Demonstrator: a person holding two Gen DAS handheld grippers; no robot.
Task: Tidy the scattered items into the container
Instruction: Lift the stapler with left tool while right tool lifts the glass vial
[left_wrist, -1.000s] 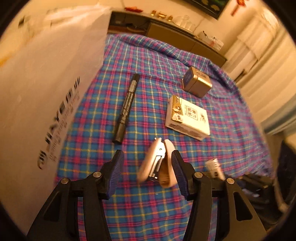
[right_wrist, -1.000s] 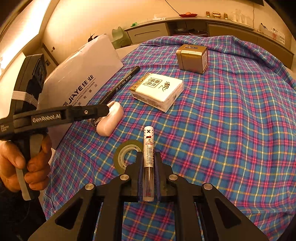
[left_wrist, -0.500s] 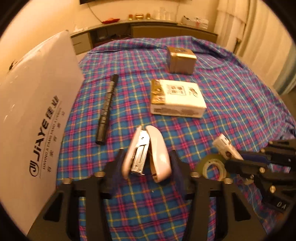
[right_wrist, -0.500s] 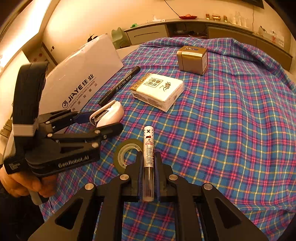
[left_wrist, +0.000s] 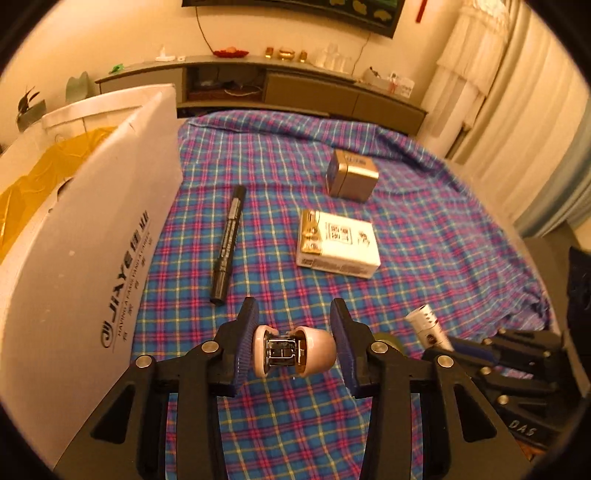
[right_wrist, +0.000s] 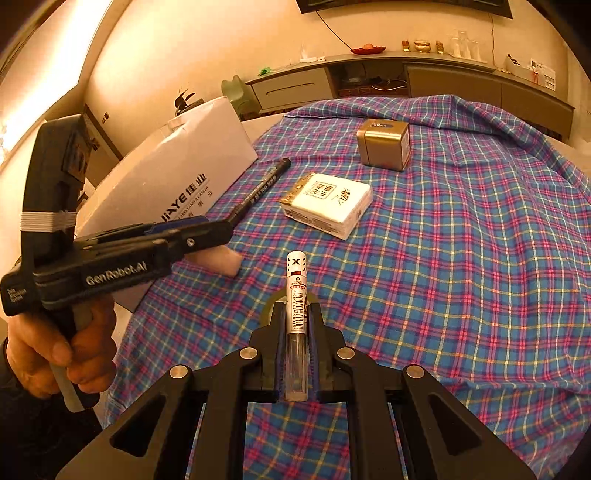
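A pink stapler (left_wrist: 293, 350) hangs end-on between the pads of my left gripper (left_wrist: 293, 310), whose jaws are closing and press on both its sides. In the right wrist view the stapler (right_wrist: 225, 260) shows just under the left gripper (right_wrist: 221, 236), above the plaid cloth. My right gripper (right_wrist: 297, 306) is shut on a white tube with a barcode label (right_wrist: 295, 280), which points forward. The white cardboard box (left_wrist: 92, 258) with a yellow lining (left_wrist: 33, 184) stands open at the left, close beside the left gripper.
On the plaid tablecloth (left_wrist: 424, 229) lie a black marker (left_wrist: 229, 240), a white tissue pack (left_wrist: 338, 243) and a gold tin (left_wrist: 351, 177). A tape roll (right_wrist: 271, 306) lies partly hidden under the right gripper. A hand (right_wrist: 74, 350) holds the left gripper's handle. A sideboard stands behind the table.
The left jaws have closed in from either side of the stapler onto it, and it has come up off the cloth. The right gripper still holds the tube and has risen slightly.
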